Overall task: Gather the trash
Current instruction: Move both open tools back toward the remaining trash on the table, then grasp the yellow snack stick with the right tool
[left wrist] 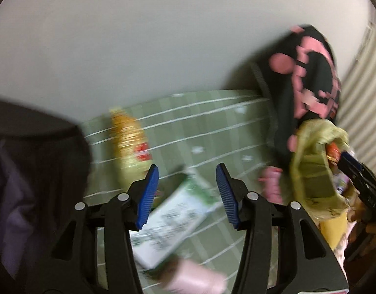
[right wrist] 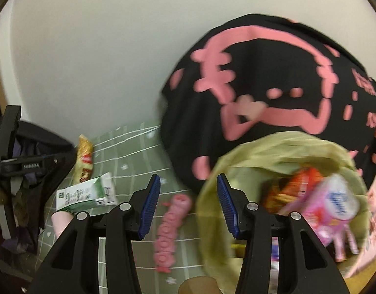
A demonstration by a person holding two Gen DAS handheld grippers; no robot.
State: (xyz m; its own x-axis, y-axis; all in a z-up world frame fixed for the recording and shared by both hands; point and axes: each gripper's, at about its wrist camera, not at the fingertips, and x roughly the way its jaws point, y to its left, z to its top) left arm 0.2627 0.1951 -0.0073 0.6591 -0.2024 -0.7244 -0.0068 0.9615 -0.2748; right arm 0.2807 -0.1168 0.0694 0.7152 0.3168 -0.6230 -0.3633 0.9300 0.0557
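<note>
Green checked cloth (right wrist: 129,147) lies free between carton (right wrist: 86,193) and bag (right wrist: 273,152); both grippers (left wrist: 187,191) (right wrist: 188,196) gape empty.

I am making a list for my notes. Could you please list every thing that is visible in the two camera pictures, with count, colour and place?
milk carton: one, white and green, lying on the green sheet at left.
snack packet: one, yellow with red, beyond the carton.
pink toy: one, pink, on the sheet beside the bag.
trash bag: one, yellow-green, open, wrappers inside.
black cloth: one, black with pink print, behind the bag.
green sheet: one, green with white lines, under everything.
left gripper: black, blue pads, open, above the carton.
right gripper: black, blue pads, open, empty.
</note>
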